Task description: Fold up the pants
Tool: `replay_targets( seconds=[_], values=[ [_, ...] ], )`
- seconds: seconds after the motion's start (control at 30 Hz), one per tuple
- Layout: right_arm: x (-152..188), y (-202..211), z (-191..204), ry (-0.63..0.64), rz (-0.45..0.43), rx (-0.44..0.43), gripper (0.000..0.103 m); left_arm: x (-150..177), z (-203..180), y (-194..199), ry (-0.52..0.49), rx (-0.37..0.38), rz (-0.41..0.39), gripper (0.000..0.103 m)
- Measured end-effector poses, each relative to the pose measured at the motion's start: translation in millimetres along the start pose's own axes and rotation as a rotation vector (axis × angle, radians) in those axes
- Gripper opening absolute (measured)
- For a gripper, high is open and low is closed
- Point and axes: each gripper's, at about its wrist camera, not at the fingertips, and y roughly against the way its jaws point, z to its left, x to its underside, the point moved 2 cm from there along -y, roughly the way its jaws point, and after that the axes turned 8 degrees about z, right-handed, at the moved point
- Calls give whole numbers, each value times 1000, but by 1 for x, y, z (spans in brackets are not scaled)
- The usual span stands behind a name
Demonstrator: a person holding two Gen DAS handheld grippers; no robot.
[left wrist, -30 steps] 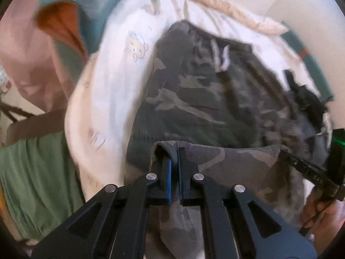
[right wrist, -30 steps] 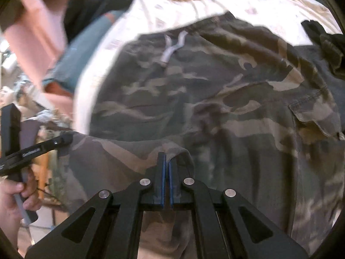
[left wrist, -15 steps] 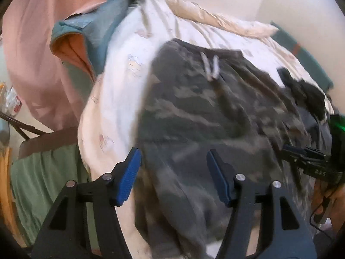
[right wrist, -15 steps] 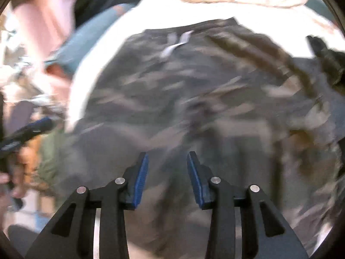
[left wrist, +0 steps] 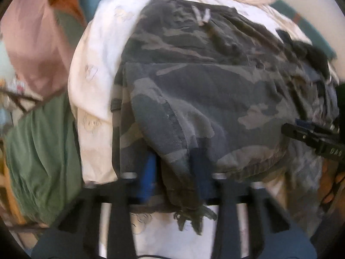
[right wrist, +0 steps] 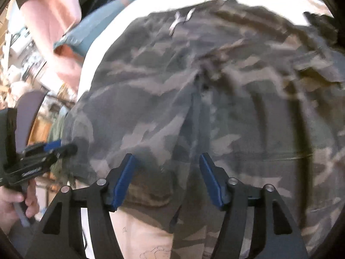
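Note:
Camouflage pants (left wrist: 204, 86) lie on a white printed sheet (left wrist: 97, 54), the leg part folded up over the seat, the drawstring (left wrist: 201, 16) at the far end. My left gripper (left wrist: 175, 172) is closing on a bunched fold at the near edge, and both blue pads touch the cloth. In the right wrist view the pants (right wrist: 215, 86) fill the frame. My right gripper (right wrist: 168, 179) is opening above them, pads wide apart and pressing nothing. The left gripper (right wrist: 54, 149) shows at the pants' left edge, the right gripper (left wrist: 312, 138) at their right edge.
A pink cloth (left wrist: 32, 43) and a teal and orange item (left wrist: 71, 2) lie far left. Green fabric (left wrist: 38, 151) hangs beside the sheet's left edge. A black garment (left wrist: 310, 51) sits at the far right. A hand (right wrist: 13, 200) grips the left tool's handle.
Both grippers let go of the hem they held shut and opened. The left then drew back to the near edge and narrowed on a fold. The right jaws kept widening.

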Motion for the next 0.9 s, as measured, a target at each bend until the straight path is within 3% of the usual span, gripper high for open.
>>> replay_targets(
  seconds=[0.03, 0.1, 0.13, 0.2, 0.33, 0.4, 0.47, 0.5, 0.57, 0.6, 0.67, 0.7, 0.73, 0.77, 0.8, 0.9],
  values=[
    [1, -2, 2, 10, 19, -28, 27, 0, -2, -4, -25, -6, 9, 4],
    [4, 7, 12, 38, 8, -36, 16, 0, 1, -3, -45, 30, 2, 2],
    [5, 13, 17, 52, -1, -55, 5, 0, 6, 0, -34, 42, -1, 2],
    [6, 24, 22, 37, -7, -109, 5, -3, 20, 9, 24, 90, -12, 2],
    [13, 28, 5, -165, 33, -303, 4, -10, 54, 29, 122, 162, -37, 2],
    [20, 13, 0, -191, 76, -219, 4, -10, 58, 20, 129, 184, 22, 2],
    [28, -12, -3, -132, 162, 7, 4, -5, 57, 6, 124, 151, 76, 6],
    [32, -23, -5, -114, 198, 61, 4, -2, 56, -1, 123, 122, 95, 6],
    [33, -18, -4, -105, 173, 65, 5, 3, 54, -6, 127, 113, 132, 7],
    [32, -9, 0, -91, 142, 75, 10, 3, 53, -3, 123, 107, 129, 7],
    [31, 16, 16, -25, 38, 108, 10, 1, 49, 11, 104, 81, 87, 30],
    [30, 26, 25, 7, -10, 105, 10, 1, 49, 20, 109, 73, 50, 33],
    [28, 32, 33, 29, -50, 102, 10, -1, 48, 30, 114, 96, -12, 29],
    [24, 30, 40, 39, -53, 94, 10, -3, 46, 35, 108, 117, -55, 19],
    [19, 20, 45, 36, -20, 65, 10, -6, 40, 37, 101, 100, -79, 15],
    [12, -24, 45, 12, 79, 81, 10, -7, 33, 14, 109, 82, -6, 15]
  ],
)
